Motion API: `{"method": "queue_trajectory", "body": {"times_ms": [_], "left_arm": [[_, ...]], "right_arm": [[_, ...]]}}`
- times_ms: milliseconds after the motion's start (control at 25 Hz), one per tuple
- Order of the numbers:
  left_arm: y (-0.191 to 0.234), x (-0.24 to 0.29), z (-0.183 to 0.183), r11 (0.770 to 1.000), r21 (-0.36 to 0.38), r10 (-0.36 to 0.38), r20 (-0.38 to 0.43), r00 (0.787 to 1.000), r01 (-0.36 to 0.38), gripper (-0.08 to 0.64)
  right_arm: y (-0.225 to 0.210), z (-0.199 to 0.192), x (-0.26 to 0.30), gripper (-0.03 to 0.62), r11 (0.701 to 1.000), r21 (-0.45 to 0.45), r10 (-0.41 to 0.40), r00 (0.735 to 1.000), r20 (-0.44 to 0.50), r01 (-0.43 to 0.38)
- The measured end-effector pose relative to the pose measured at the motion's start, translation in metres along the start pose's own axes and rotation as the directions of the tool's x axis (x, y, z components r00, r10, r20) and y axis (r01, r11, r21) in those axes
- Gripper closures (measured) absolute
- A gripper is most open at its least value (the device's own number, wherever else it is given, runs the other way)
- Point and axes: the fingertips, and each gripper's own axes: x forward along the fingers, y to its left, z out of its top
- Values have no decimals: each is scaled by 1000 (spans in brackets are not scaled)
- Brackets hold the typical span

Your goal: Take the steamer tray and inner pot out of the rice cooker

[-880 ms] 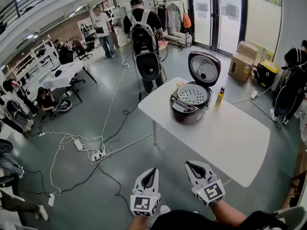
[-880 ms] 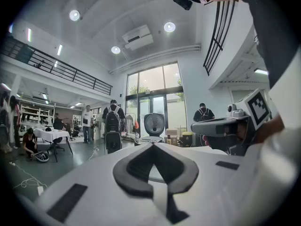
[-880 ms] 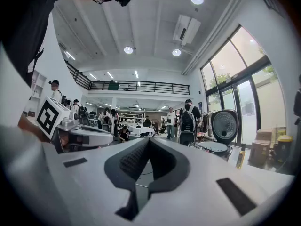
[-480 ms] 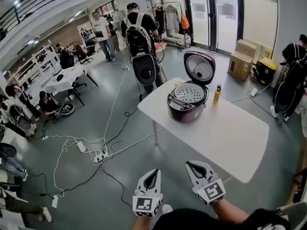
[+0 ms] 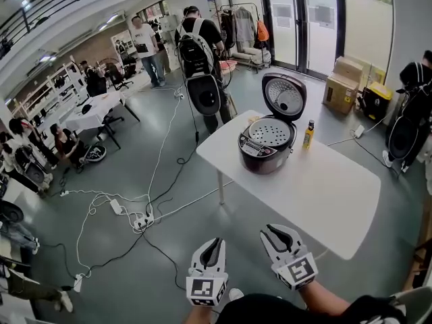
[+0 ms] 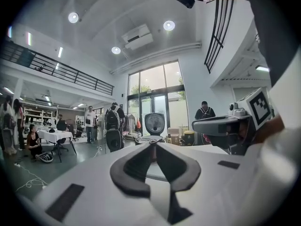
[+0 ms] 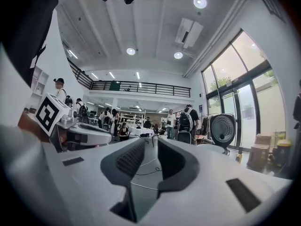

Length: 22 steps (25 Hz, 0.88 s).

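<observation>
One rice cooker, lid raised, sits on the single white table at centre right, one perforated steamer tray seated inside, one yellow bottle beside it. Two grippers, left gripper and right gripper, hover at bottom centre, well apart from the cooker, jaws pressed together, empty.

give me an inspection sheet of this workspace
surface: white table, mostly bare
job's things: rice cooker on the table, lid up; steamer tray seated in it; inner pot not visible
clutter: small bottle standing beside the cooker
grippers: left gripper and right gripper both shut, empty, short of the table
cables: white and black cables with a power strip across the floor, left of the table
surroundings: person with a backpack beyond the table, cardboard boxes by glass doors
</observation>
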Motion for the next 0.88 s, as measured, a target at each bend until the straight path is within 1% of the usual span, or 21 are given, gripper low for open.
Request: {"method": "queue_trajectory", "body": {"times_ms": [40, 120, 160, 240, 320, 360, 400, 600, 680, 760, 840, 880], "left_arm": [[2, 2, 0, 1000, -5, -1, 2, 1000, 1, 497], [7, 6, -2, 1000, -24, 1, 1, 1000, -1, 366], [10, 8, -3, 1000, -30, 2, -3, 1000, -2, 317], [18, 14, -8, 999, -34, 4, -18, 1000, -5, 222], [27, 19, -12, 999, -35, 9, -30, 1000, -10, 145], [32, 20, -13, 999, -34, 12, -33, 999, -13, 126], [37, 21, -14, 999, -34, 14, -34, 999, -15, 123], [63, 30, -16, 999, -29, 15, -14, 1000, -15, 127], [76, 33, -14, 999, -22, 31, -3, 1000, -31, 121], [91, 36, -10, 998, -21, 59, 10, 998, -59, 65], [106, 41, -5, 996, -19, 84, 25, 996, -84, 7], [113, 45, -3, 995, -16, 95, 34, 995, -95, -19]], "right_arm": [[0, -1, 3, 492, 1000, 0, 2, 1000, -2, -2], [-1, -5, 10, 366, 1000, 0, 0, 1000, -12, 0], [-2, -6, 13, 320, 1000, -4, -5, 1000, -14, 5], [-6, -8, 20, 261, 1000, -10, -27, 1000, -7, 27], [-10, -7, 27, 199, 998, -15, -62, 998, 3, 62], [-12, -7, 31, 169, 997, -16, -79, 997, 7, 79], [-14, -7, 34, 152, 995, -16, -93, 996, 10, 93], [-21, -11, 51, 146, 989, -25, -145, 989, 14, 145], [-24, -12, 57, 138, 985, -29, -171, 985, 16, 171], [-28, -6, 63, 98, 977, -40, -208, 978, 22, 209], [-34, 2, 68, 21, 966, -54, -252, 967, 38, 254], [-38, 3, 70, 0, 960, -61, -269, 962, 48, 272]]}}
